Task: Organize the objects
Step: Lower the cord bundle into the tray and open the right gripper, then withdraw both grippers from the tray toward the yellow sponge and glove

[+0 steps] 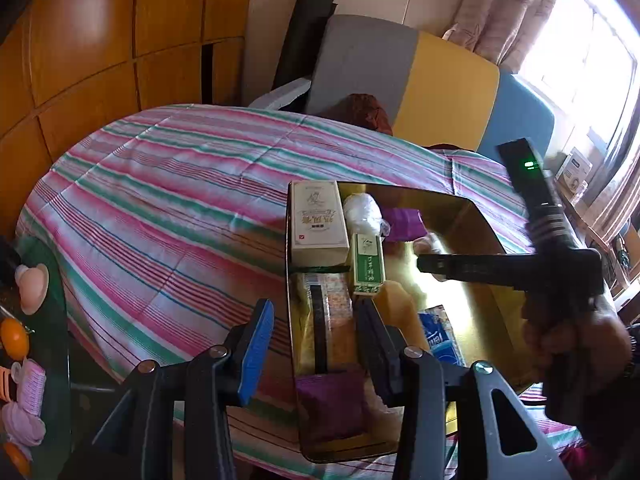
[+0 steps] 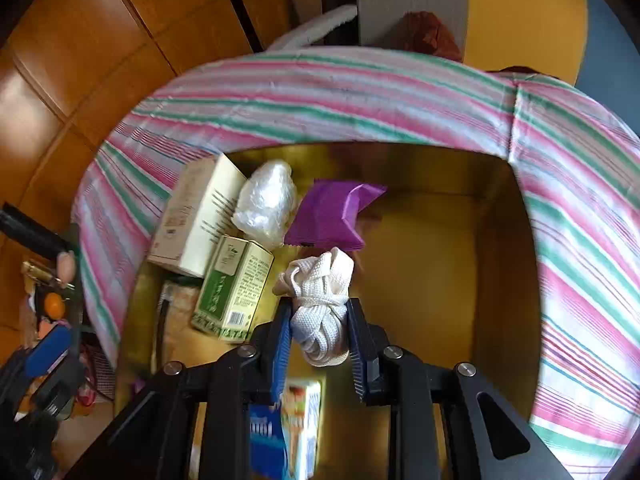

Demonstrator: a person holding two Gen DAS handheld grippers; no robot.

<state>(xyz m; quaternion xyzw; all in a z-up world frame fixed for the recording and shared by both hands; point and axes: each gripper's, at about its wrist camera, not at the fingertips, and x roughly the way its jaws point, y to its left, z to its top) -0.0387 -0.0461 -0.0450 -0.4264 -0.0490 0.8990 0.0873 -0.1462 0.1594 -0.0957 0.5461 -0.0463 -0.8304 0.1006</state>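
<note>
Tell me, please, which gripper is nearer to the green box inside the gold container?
Left. The left gripper grips the gold container's wall, its fingertip just below the green box. The right gripper, clamping the white cord bundle, hangs over the middle, beside the box.

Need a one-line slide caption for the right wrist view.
Right gripper shut on a knotted white cord bundle, above a gold box already holding cartons and packets.

The gold box [image 2: 496,264] lies bare on its right half; cream carton [image 2: 196,216], green carton [image 2: 234,284] (leaning) and purple packet [image 2: 332,216] crowd its left.
</note>
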